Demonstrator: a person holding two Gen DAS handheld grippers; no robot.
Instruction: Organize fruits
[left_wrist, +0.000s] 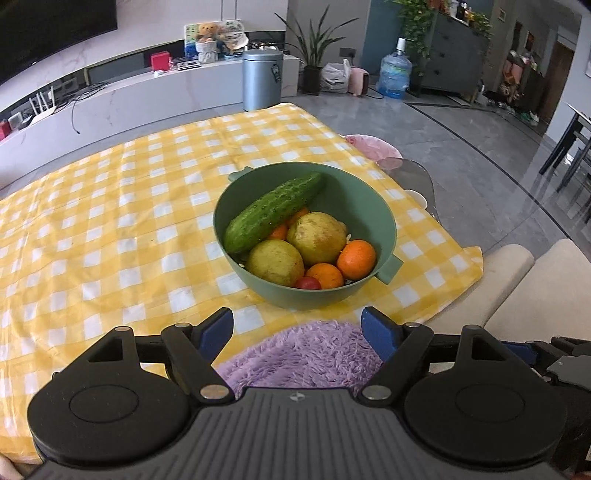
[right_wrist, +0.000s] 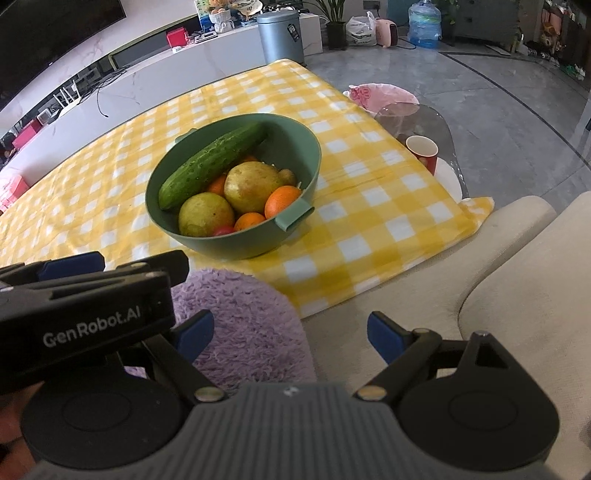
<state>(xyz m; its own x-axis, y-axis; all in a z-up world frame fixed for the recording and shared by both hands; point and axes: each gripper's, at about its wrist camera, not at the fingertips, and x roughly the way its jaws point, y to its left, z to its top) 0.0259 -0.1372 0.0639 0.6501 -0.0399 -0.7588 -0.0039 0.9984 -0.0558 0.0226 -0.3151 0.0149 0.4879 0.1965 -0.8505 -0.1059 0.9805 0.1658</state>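
Left wrist view: fruit all in bowl (left_wrist: 382, 216); left gripper (left_wrist: 297, 332) and right gripper (right_wrist: 290, 334) released, empty; sorting appears done.

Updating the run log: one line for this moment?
left gripper: open, empty | right gripper: open, empty | green bowl: holds cucumber, fruit

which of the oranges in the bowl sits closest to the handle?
The orange at the right edge of the green bowl, against the wall beside the handle. The other oranges lie nearer the middle.
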